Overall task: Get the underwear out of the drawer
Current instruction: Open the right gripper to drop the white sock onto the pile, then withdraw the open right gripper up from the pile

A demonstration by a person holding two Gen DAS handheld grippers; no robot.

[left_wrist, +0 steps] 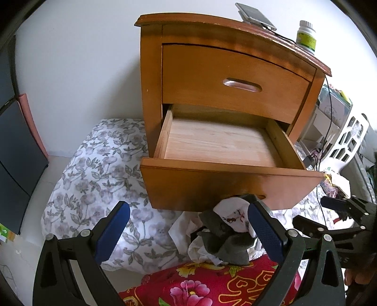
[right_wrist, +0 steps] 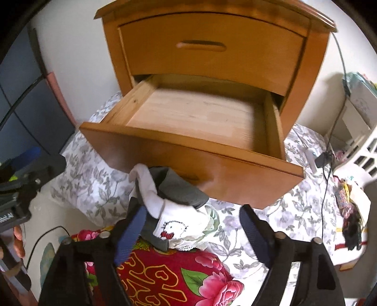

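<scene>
Drawer (right_wrist: 193,117) standing pulled out, bare inside. Underwear (right_wrist: 174,211) lying heaped on red quilt (right_wrist: 169,277), seemingly brushing right tool (right_wrist: 190,226) finger; both tools gaping, left tool (left_wrist: 188,233) gripping nothing.

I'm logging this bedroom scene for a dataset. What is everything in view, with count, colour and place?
nightstand: one, orange-brown wood, against the white wall.
upper drawer: one, same wood, shut.
lower drawer: one, pulled out, bare pale bottom.
underwear pile: white and grey pieces, one with a cartoon print, on the bed below the drawer front.
floral sheet: one, white and grey, on the bed.
red quilt: one, red with pink flowers, nearest the cameras.
bottle: one, white with green label, on the nightstand.
phone: one, grey, on the nightstand.
white rack: one, right of the nightstand.
left gripper: open, empty.
right gripper: open, above the pile.
</scene>
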